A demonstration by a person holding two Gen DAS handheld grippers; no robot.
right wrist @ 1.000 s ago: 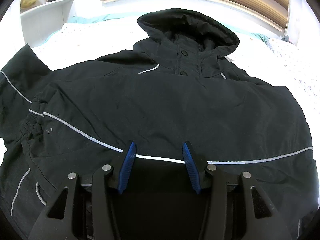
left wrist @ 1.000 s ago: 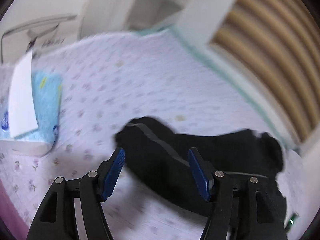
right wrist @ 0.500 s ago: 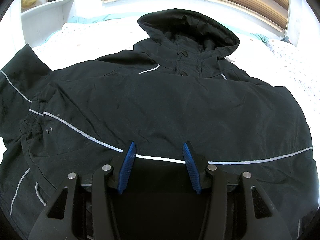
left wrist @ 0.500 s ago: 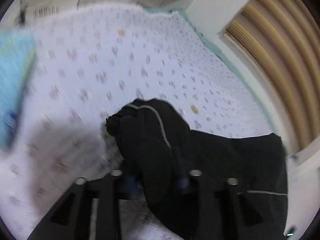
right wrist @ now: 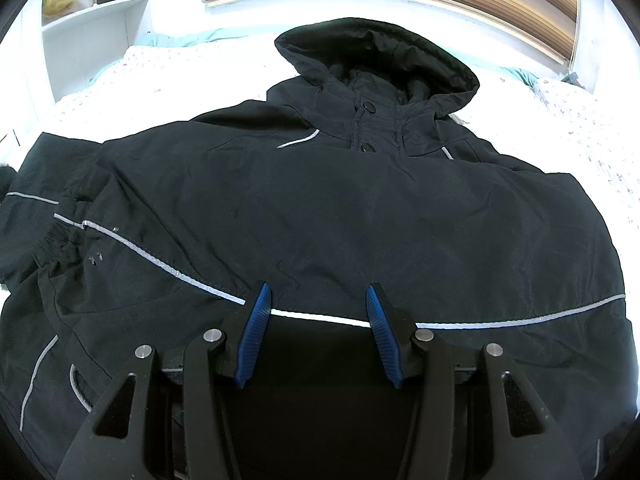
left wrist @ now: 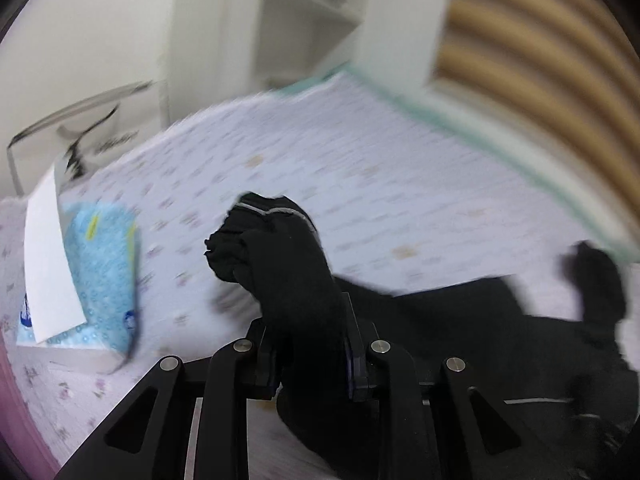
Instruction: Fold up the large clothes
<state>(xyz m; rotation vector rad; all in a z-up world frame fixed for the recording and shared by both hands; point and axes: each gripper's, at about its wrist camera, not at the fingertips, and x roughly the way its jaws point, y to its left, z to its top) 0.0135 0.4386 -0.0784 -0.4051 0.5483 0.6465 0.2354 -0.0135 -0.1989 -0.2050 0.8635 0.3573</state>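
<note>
Meanwhile, the black jacket (right wrist: 360,208) lies spread on the bed (left wrist: 360,184), its sleeve (left wrist: 288,264) pinched by the closing left claw (left wrist: 308,356), while the right claw (right wrist: 316,320) hovers half-open above the hem.

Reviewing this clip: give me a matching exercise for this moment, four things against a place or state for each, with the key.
Things:
1. left gripper
2. right gripper
3. hood
4. blue tissue pack

Place or state:
A. lies at the far end of the jacket
B. jaws apart over the jacket's front
C. on the bedspread, beside the sleeve
D. closing on the bunched sleeve

Pairs: 1-D, 2-B, 3-A, 4-C
</note>
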